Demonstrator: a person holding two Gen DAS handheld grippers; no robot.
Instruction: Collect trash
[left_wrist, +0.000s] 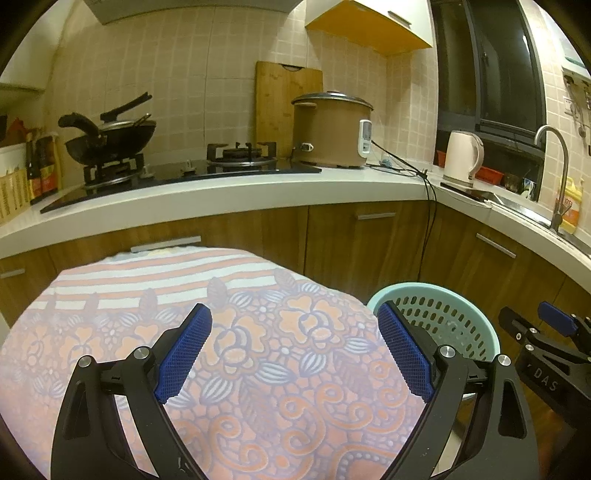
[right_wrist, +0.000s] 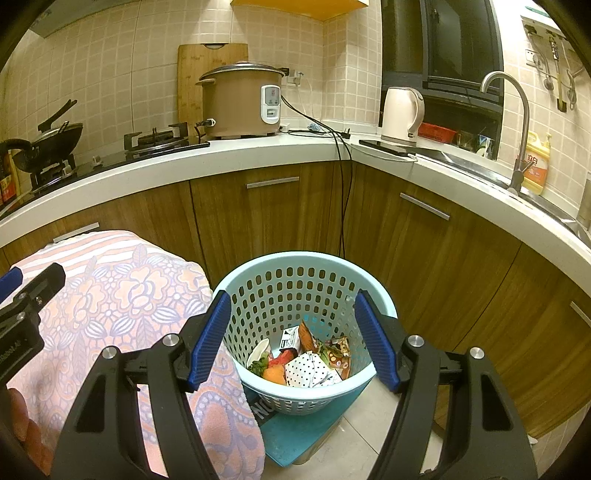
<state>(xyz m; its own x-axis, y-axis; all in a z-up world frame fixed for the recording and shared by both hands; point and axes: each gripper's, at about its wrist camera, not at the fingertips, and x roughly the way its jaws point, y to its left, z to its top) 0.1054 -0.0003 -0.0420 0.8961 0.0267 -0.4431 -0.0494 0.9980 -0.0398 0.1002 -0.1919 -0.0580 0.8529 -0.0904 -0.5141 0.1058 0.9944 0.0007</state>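
Above the basket (right_wrist: 295, 384) of trash (right_wrist: 306, 360), your right gripper (right_wrist: 297, 338) hangs wide, empty; left gripper (left_wrist: 291, 350) gapes wide over the cloth (left_wrist: 258, 332).

Pale blue perforated plastic basket (right_wrist: 303, 284), round, upright, standing on a teal board on the floor, just beside a cloth-draped surface and in front of wooden cabinet doors. Walls pierced with rows of oval holes; rim smooth. Inside, at the bottom, a loose heap of trash (right_wrist: 306, 360): white polka-dot paper, crumpled printed snack wrappers, a small black-and-white carton, a white curved piece, orange and green food scraps. Heap sits well below the rim.
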